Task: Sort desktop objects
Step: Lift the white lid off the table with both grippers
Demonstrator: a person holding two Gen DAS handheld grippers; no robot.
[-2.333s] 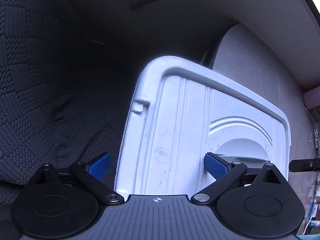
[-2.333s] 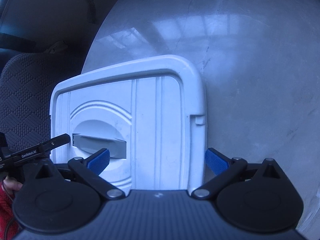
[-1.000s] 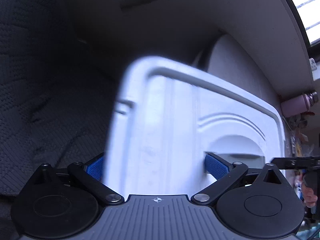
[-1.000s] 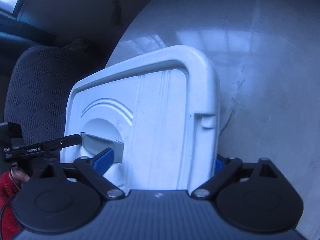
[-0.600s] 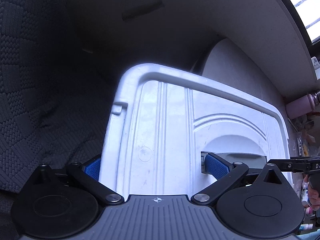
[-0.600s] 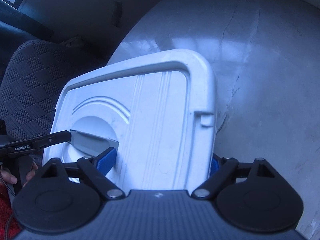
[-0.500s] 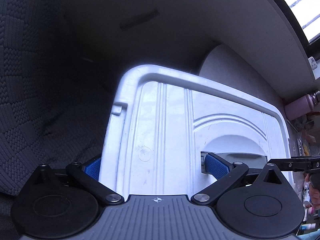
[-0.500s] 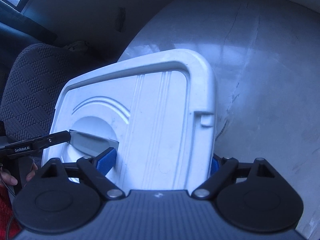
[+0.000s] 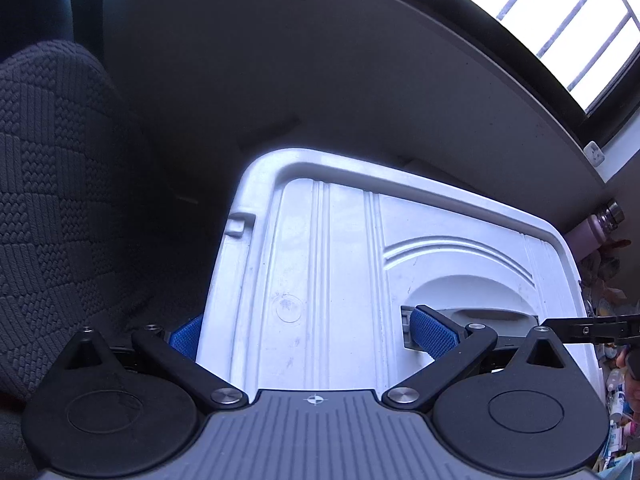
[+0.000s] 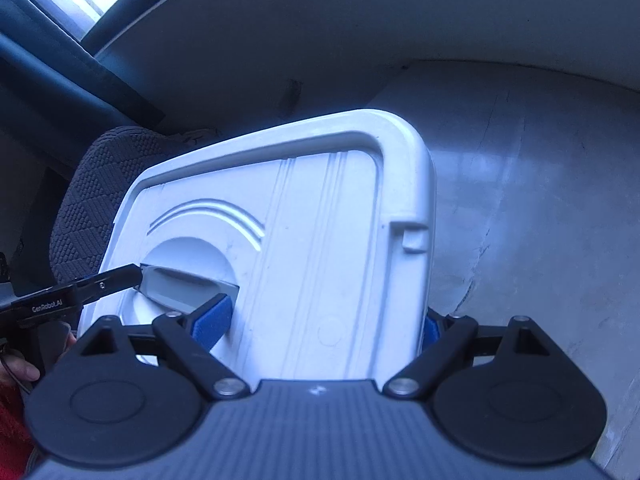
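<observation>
Two grippers grasp one white ribbed plastic storage-box lid (image 9: 332, 280): our left gripper (image 9: 312, 330) spans its left half, one blue pad on the outer edge, one in the grey recessed handle (image 9: 480, 316); our right gripper (image 10: 320, 320) mirrors it, jaws wide but pressed on. We hold the lid clear above the pale marble tabletop (image 10: 540, 200), beside the dark woven chair (image 9: 48, 200). Judging by this, sorting has barely begun; we see no sorted objects.

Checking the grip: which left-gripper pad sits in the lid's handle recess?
The fully visible pad; the other hides behind the white lid's rim.
</observation>
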